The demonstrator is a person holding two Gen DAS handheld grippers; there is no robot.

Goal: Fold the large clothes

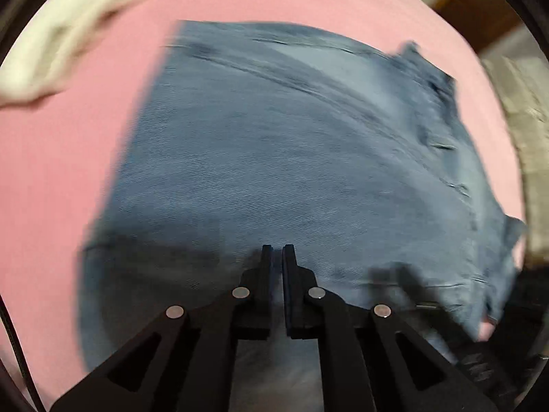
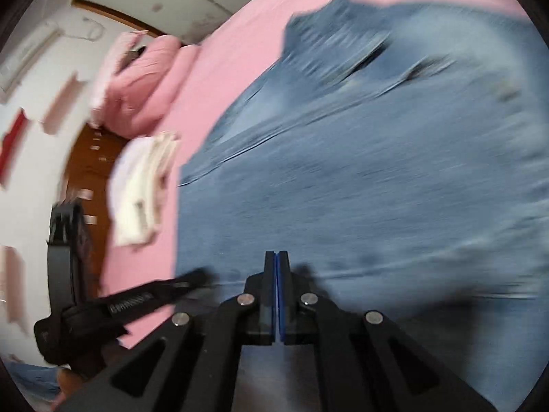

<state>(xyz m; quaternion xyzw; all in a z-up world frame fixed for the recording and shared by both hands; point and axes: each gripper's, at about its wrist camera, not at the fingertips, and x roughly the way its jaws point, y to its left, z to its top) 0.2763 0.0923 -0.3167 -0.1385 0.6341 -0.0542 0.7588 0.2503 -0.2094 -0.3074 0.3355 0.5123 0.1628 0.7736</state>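
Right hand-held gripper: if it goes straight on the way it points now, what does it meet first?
Most likely the blue jeans. The right hand-held gripper, jaws shut with nothing between them, points down at the denim spread on the pink bed sheet. Motion blur hides how near the fabric is.

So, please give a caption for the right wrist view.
Shut right gripper over folded blue jeans on the pink bed.

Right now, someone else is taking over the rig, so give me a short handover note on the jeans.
Left gripper: shut, nothing visibly held, over the jeans.
Right gripper: shut, nothing visibly held, over the same jeans.
Jeans lie folded on the pink bed; views are blurred, so the fold count is unclear.
White folded pile sits beside them.
Left: check the fold, tidy or finish it.
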